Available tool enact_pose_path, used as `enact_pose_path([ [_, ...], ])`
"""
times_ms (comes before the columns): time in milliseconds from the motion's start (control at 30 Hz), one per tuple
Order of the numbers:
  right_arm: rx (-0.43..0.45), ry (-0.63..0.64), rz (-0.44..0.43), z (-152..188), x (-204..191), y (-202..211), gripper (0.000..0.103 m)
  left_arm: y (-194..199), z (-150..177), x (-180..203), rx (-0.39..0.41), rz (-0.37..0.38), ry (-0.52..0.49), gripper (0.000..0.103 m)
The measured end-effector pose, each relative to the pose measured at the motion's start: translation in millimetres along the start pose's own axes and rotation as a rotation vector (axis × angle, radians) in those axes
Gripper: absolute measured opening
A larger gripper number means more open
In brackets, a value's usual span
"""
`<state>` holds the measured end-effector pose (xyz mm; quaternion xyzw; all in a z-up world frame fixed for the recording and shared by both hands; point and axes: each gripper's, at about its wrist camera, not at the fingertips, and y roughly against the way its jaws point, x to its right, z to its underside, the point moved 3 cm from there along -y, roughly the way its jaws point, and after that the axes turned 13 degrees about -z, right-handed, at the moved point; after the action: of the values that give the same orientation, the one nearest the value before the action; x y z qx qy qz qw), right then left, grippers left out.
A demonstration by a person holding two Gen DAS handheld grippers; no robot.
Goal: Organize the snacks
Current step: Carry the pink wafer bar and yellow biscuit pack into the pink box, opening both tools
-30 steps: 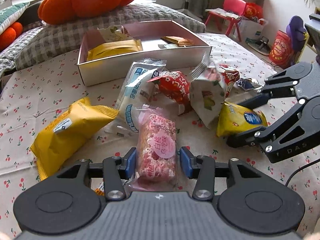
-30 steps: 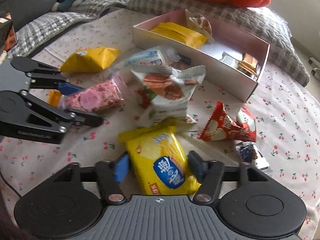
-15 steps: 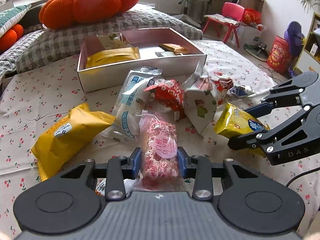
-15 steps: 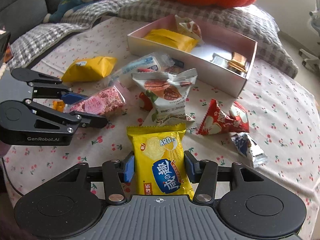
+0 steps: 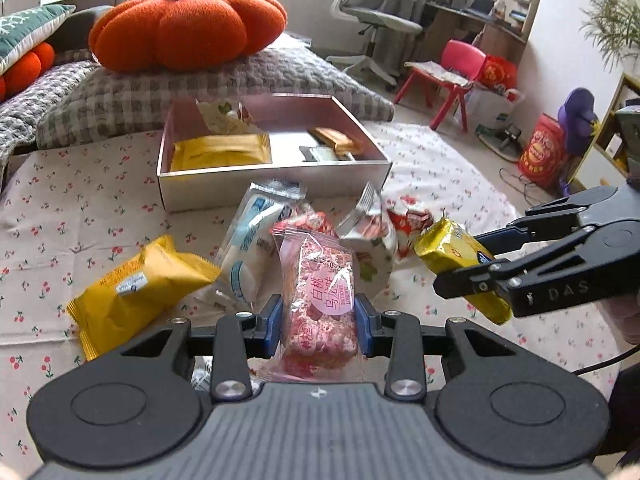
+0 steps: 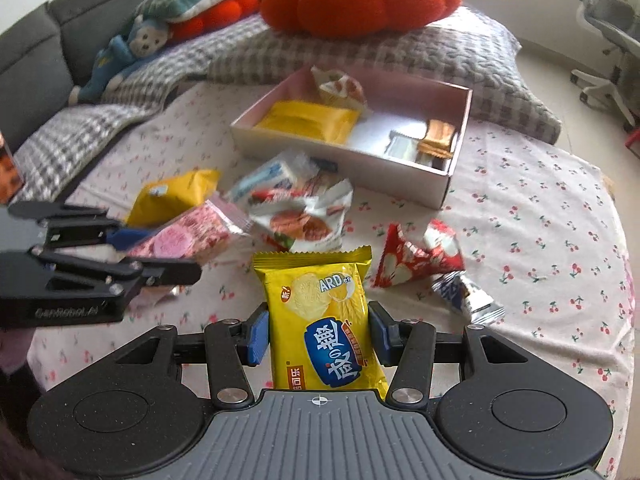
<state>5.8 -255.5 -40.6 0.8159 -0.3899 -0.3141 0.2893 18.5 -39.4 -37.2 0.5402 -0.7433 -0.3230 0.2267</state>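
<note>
While both packets are hanging clear of the cherry-print cloth point(image 6: 540, 184), the left gripper point(image 5: 318, 330) is pinching the pink puffed-rice bar point(image 5: 320, 300) across its width, and the right gripper point(image 6: 318, 330) is pinching the yellow cracker packet point(image 6: 324, 320) the same way, pads pressing on both sides of each wrapper. Having just been closing, the jaws are now seated on their packets. The step in hand looks like carrying both to the pink box point(image 5: 276, 184), which is sitting open beyond the loose pile with a yellow pack point(image 5: 220, 152) filling its left part. Doing it well probably means lifting over the near wall rather than dragging across it, keeping the two grippers from crowding each other, and lowering each packet flat into the bare middle floor before letting go. Squeezing harder is risking crushed crackers.
</note>
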Motion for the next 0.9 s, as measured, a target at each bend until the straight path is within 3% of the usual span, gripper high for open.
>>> enact_pose_path([
  [267,0.084,-0.136,-0.031,-37.7,29.9,4.4,0.049,-1.3,-33.3,-9.7,0.042,-0.022,0.102,0.034],
  [533,0.191,-0.290,-0.064,-73.6,79.1,5.8,0.049,-32.4,-73.5,-5.5,0.044,-0.037,0.129,0.033],
  [900,0.239,-0.283,-0.059,-104.9,113.6,-34.0,0.049,-94.0,-108.1,12.0,0.020,-0.059,0.100,0.034],
])
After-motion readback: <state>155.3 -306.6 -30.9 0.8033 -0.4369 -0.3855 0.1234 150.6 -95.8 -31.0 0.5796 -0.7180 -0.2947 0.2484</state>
